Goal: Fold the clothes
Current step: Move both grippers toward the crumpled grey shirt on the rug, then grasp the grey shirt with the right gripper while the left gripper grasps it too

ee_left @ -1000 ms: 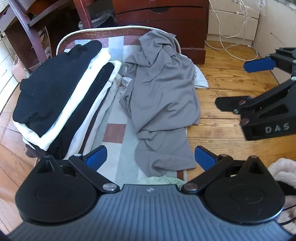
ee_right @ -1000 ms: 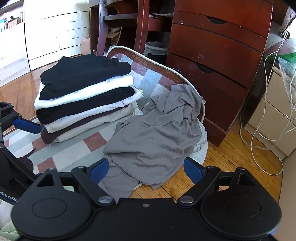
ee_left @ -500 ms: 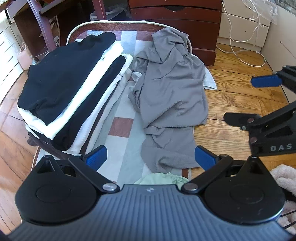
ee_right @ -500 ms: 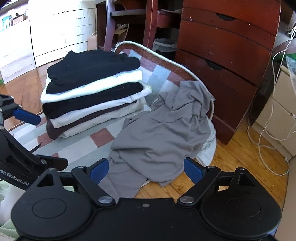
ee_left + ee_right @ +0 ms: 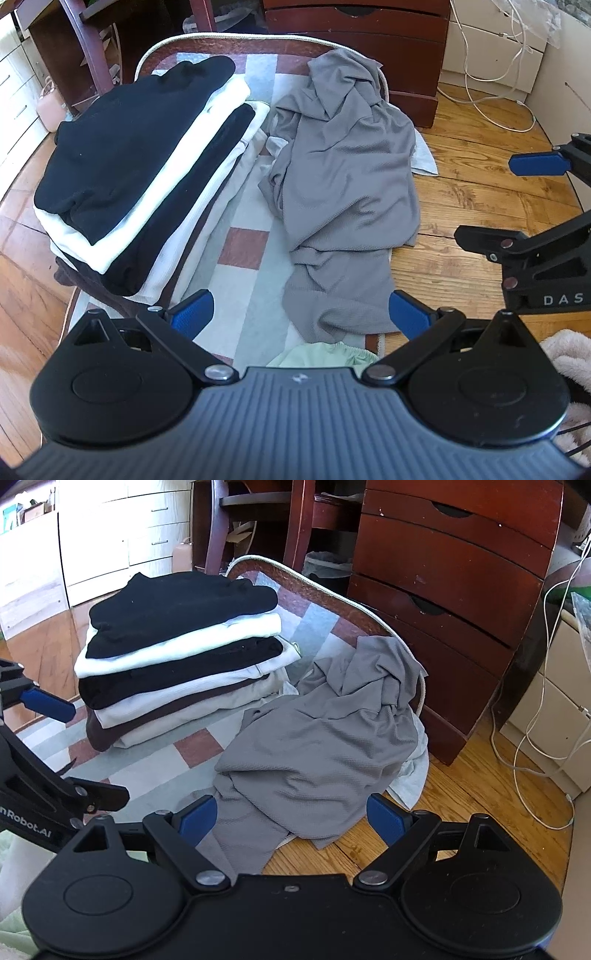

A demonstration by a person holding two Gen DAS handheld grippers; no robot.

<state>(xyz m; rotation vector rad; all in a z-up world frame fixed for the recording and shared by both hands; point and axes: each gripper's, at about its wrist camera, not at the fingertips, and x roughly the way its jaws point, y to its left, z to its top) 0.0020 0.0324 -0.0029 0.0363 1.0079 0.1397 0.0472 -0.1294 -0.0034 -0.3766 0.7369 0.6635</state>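
Observation:
A crumpled grey garment (image 5: pixel 343 192) (image 5: pixel 317 746) lies unfolded on the right half of a checked rug (image 5: pixel 243 247) (image 5: pixel 155 771), spilling onto the wood floor. To its left stands a stack of folded clothes (image 5: pixel 140 166) (image 5: pixel 181 653), black and white layers with a black piece on top. My left gripper (image 5: pixel 299 314) hovers open over the garment's near hem, nothing between its blue pads. My right gripper (image 5: pixel 290 818) is open too, just above the garment's near edge. Each gripper shows at the side of the other's view.
A dark red chest of drawers (image 5: pixel 454 602) stands behind the rug, with chair legs (image 5: pixel 92 48) to its left. White cables (image 5: pixel 491 85) trail over the floor at the right. A pale green cloth (image 5: pixel 325 354) and a fluffy pink fabric (image 5: pixel 565 354) lie close under the grippers.
Both grippers have drawn nearer and slightly lower toward the grey garment, so stack and garment look larger. Both stay open; the clothes have not moved.

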